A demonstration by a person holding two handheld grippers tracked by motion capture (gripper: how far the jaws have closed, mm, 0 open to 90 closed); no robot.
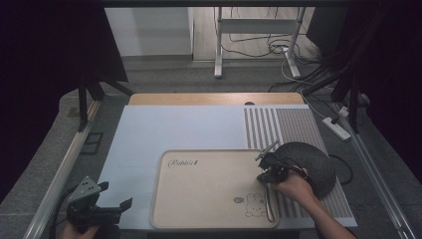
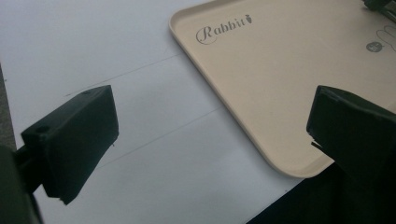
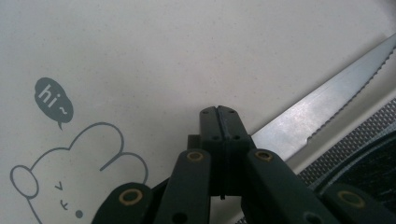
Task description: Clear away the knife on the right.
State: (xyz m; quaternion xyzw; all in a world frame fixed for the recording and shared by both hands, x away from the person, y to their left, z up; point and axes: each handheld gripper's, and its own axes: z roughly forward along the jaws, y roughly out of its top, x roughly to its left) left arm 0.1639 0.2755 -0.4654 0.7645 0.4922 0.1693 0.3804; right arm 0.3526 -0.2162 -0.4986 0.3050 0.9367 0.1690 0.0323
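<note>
Left gripper [image 1: 117, 206] idles near-left, jaws apart, nothing between them. Right gripper [image 3: 219, 114] has its jaws pressed together over the serrated knife [image 3: 327, 100] at the tray's [image 1: 209, 221] right rim; unclear if gripped. Blade could slip off onto the striped mat [image 1: 293, 129].

left gripper [image 1: 112, 199]: black, grey plate | right gripper [image 3: 219, 114]: black fingers, brass-ringed screws
</note>
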